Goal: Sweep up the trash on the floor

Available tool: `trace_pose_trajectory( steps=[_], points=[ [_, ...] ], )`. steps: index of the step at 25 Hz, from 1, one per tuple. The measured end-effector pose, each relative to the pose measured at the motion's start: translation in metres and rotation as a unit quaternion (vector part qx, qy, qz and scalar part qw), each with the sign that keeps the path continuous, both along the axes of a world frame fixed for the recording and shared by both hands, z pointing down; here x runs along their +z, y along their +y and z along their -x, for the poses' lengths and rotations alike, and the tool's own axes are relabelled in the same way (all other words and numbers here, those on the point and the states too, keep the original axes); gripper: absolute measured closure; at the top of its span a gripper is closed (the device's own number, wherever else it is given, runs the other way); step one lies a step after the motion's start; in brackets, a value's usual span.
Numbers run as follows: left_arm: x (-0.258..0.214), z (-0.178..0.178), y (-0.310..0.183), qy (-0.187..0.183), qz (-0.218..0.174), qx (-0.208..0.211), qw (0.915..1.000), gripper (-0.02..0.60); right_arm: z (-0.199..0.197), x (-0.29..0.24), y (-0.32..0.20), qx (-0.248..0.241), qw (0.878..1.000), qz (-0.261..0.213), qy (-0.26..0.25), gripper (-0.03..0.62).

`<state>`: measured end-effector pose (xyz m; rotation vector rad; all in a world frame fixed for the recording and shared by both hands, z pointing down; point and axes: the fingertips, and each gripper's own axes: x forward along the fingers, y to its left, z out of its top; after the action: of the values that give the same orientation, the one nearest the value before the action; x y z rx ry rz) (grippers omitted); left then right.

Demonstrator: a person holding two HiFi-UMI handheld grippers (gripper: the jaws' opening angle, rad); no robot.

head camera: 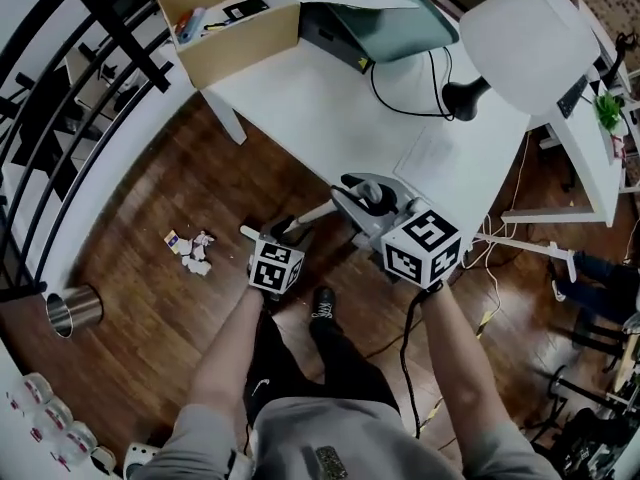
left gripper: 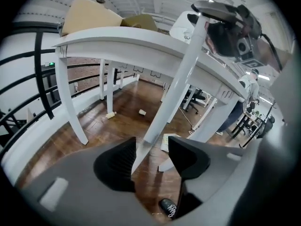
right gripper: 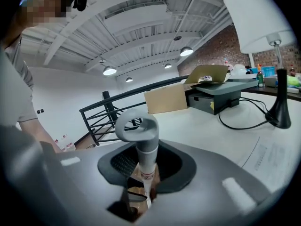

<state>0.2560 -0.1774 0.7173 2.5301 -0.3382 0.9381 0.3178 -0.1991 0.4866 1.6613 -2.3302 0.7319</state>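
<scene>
SWEEPING DUTY: Beside the white surface point(head camera: 330, 118), we hold a white pole point(left gripper: 181, 79) that we take for a broom's handle. Its sweeping head shows in no view. The trash point(head camera: 192, 248) lies in a small heap on the wooden floor point(head camera: 140, 188) off to our left, well apart from the tool.

The right gripper point(right gripper: 145, 167) has its fingers closed on the top of the pole, just under the grey looped grip point(right gripper: 137, 128). The left gripper point(left gripper: 153, 149) sits lower down. Its fingers point(left gripper: 117, 166) stand wide apart with the pole running up between them, close against one pad but not clamped.

We judge the pole stiff, light and smooth, so it is apt to twist or slide between hard pads. The looped grip gives the upper gripper a sure stop. The lower one would do best closing around the middle of the shaft, where it can steer and press.

The trash looks like crumpled paper and small wrappers: nearly weightless, soft and quick to skitter. Short, low strokes should gather it, while a hard swipe would likely scatter it toward the black railing point(head camera: 60, 98). The left gripper view shows further scraps point(left gripper: 110, 115) on the floor beyond the surface's legs.
</scene>
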Motion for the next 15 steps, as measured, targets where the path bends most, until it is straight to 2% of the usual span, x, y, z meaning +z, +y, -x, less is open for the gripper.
trace_pose_trajectory(
  steps=[5, 9, 15],
  points=[
    [-0.024, 0.015, 0.011, 0.001, 0.006, -0.025, 0.9997, 0.367, -0.013, 0.004, -0.004, -0.004, 1.0, 0.011, -0.006, 0.502],
    [-0.04, 0.026, 0.022, 0.001, 0.004, -0.038, 0.9993, 0.397, -0.014, 0.005, -0.003, -0.011, 1.0, 0.016, -0.007, 0.502],
    [-0.042, 0.005, 0.008, -0.01, -0.033, -0.038, 0.9987, 0.4, -0.01, 0.005, -0.003, -0.016, 1.0, 0.02, -0.011, 0.502]
  ],
)
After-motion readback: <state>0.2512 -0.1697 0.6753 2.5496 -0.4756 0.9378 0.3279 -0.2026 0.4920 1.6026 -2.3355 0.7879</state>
